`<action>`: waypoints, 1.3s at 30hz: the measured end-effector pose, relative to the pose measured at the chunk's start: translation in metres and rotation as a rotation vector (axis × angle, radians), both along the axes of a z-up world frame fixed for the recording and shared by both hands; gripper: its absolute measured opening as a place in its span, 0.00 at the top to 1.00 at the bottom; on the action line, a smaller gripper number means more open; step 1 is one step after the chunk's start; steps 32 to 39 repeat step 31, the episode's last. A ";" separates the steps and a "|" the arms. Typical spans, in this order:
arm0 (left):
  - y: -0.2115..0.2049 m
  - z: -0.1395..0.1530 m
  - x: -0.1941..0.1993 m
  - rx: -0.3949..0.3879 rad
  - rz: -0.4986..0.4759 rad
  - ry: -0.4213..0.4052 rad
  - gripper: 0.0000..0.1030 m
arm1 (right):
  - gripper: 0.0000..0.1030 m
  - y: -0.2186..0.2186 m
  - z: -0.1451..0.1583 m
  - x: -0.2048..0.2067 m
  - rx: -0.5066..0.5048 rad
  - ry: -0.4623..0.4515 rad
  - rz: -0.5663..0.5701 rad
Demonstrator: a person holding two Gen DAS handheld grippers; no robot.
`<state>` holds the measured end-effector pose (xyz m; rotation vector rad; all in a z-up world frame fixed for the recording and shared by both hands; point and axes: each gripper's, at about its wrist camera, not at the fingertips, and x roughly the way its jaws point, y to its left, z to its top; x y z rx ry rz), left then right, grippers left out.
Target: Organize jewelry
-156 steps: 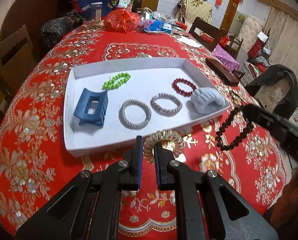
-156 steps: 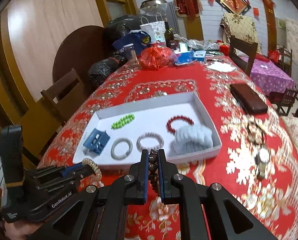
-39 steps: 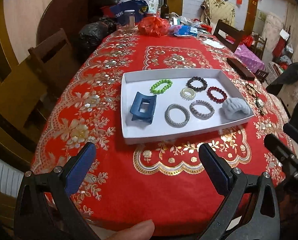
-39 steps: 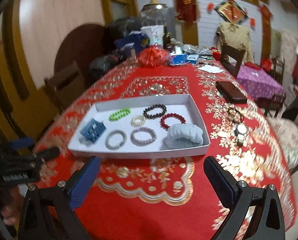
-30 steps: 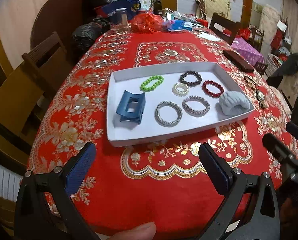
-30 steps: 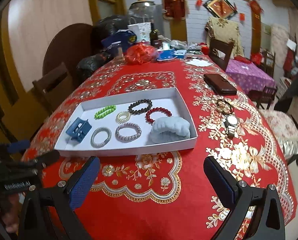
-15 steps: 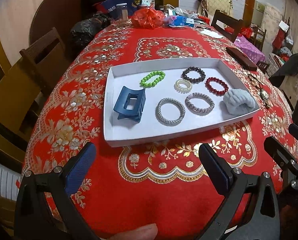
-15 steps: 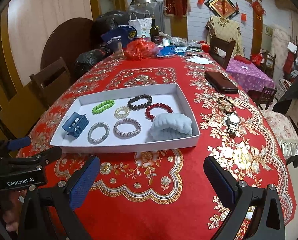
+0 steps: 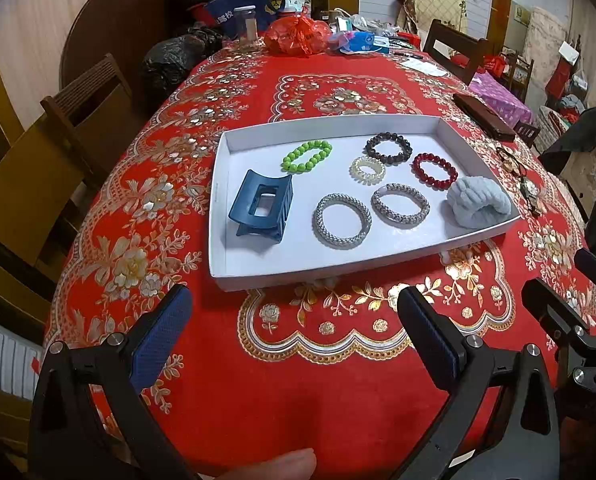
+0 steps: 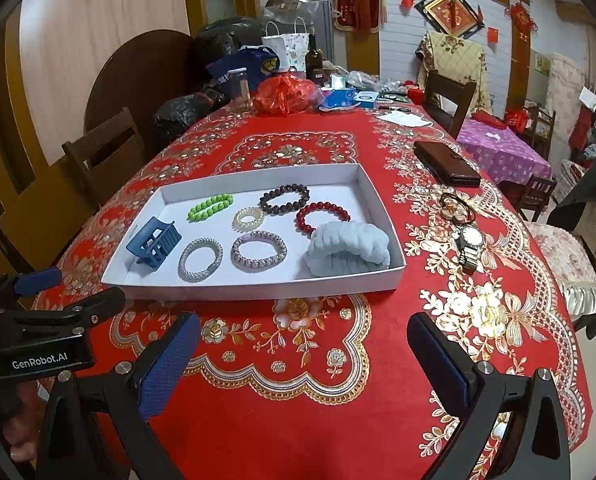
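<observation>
A white tray (image 9: 453, 246) (image 10: 258, 292) sits on the red tablecloth. In it lie a blue hair claw (image 9: 262, 209) (image 10: 154, 242), a green bead bracelet (image 9: 306, 155) (image 10: 210, 207), a dark bead bracelet (image 9: 388, 148) (image 10: 284, 199), a red bead bracelet (image 9: 434, 170) (image 10: 322, 216), a pale coil hair tie (image 9: 367, 167) (image 10: 248, 218), two silver bangles (image 9: 341, 220) (image 10: 259, 250) and a grey scrunchie (image 9: 477, 202) (image 10: 347, 248). My left gripper (image 9: 294, 320) is open and empty in front of the tray. My right gripper (image 10: 303, 344) is open and empty, also short of the tray.
A wristwatch (image 10: 470, 246) and thin bangles (image 10: 455, 204) lie on the cloth right of the tray. A brown case (image 10: 445, 164) lies beyond them. Bags, a bottle and clutter (image 10: 286, 96) crowd the table's far end. Wooden chairs (image 9: 86, 96) stand at the left.
Over five seconds both grippers let go of the coil hair tie and the dark bracelet, which now lie in the tray, and pulled back. In the last half second the views barely shift.
</observation>
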<state>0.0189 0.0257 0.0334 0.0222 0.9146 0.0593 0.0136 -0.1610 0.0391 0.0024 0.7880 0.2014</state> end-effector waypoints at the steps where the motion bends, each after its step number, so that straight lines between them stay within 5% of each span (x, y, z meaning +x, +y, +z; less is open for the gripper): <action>1: 0.000 0.000 0.000 0.001 0.000 -0.001 0.00 | 0.00 0.000 0.000 0.000 0.001 0.001 0.000; 39: -0.004 0.001 -0.011 -0.017 -0.010 -0.040 0.00 | 0.00 0.000 0.000 0.000 0.003 -0.002 0.004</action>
